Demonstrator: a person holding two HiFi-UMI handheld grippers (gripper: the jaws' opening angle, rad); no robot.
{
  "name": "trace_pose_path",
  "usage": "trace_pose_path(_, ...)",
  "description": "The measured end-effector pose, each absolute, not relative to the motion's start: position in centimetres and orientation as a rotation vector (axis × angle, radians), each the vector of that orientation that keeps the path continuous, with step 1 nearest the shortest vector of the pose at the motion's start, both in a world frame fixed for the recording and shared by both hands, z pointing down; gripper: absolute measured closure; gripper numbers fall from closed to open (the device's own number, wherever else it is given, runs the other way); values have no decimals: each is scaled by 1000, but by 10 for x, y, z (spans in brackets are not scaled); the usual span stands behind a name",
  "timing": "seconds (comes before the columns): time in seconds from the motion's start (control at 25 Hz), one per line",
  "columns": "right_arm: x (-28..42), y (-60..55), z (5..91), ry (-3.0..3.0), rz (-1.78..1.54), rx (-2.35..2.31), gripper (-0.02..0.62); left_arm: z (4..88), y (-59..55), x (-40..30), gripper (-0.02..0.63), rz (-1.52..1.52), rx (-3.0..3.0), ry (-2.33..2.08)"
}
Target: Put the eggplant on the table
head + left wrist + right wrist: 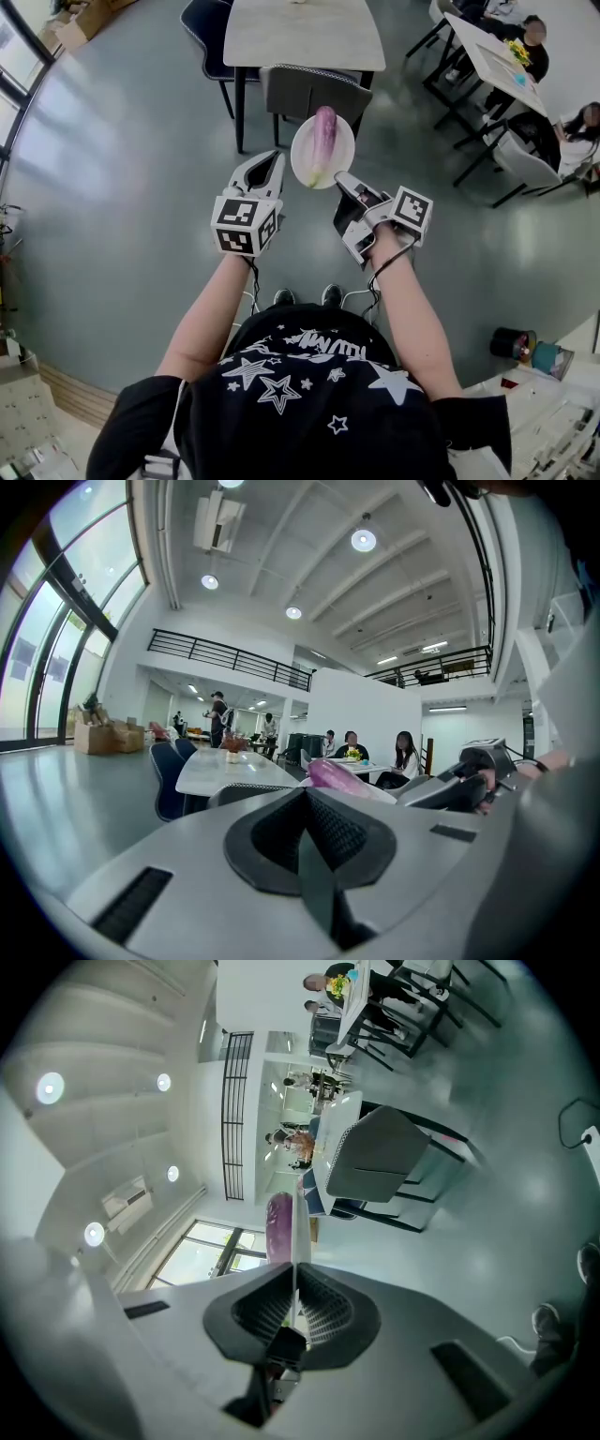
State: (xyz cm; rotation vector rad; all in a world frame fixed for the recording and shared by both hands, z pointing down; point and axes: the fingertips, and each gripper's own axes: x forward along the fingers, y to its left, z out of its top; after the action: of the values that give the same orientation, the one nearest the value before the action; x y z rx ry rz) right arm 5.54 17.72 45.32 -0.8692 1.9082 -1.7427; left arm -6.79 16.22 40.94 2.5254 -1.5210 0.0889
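Observation:
A purple eggplant (324,129) lies on a round white plate (311,161) held in the air in front of me. My right gripper (343,178) is shut on the plate's near rim. In the right gripper view the plate (294,1232) shows edge-on between the shut jaws, with the eggplant (278,1225) on its left face. My left gripper (268,161) hangs just left of the plate, shut with nothing in it. In the left gripper view the eggplant (330,774) shows just past the shut jaws. A light grey table (302,33) stands ahead, beyond the plate.
A grey chair (314,92) is tucked at the table's near side, directly under the plate. A dark blue chair (206,28) stands at the table's left. People sit at white tables (497,61) at the far right. Grey floor lies all around.

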Motion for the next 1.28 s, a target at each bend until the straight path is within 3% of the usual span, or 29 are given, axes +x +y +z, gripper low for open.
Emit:
trace_pose_path(1.0, 52, 156, 454, 1811, -1752, -842, 577, 410, 178, -103, 598, 121, 2526, -1567)
trace_pose_path(1.28, 50, 76, 467, 1830, -1805, -822, 577, 416, 102, -105, 598, 132, 2475, -1618)
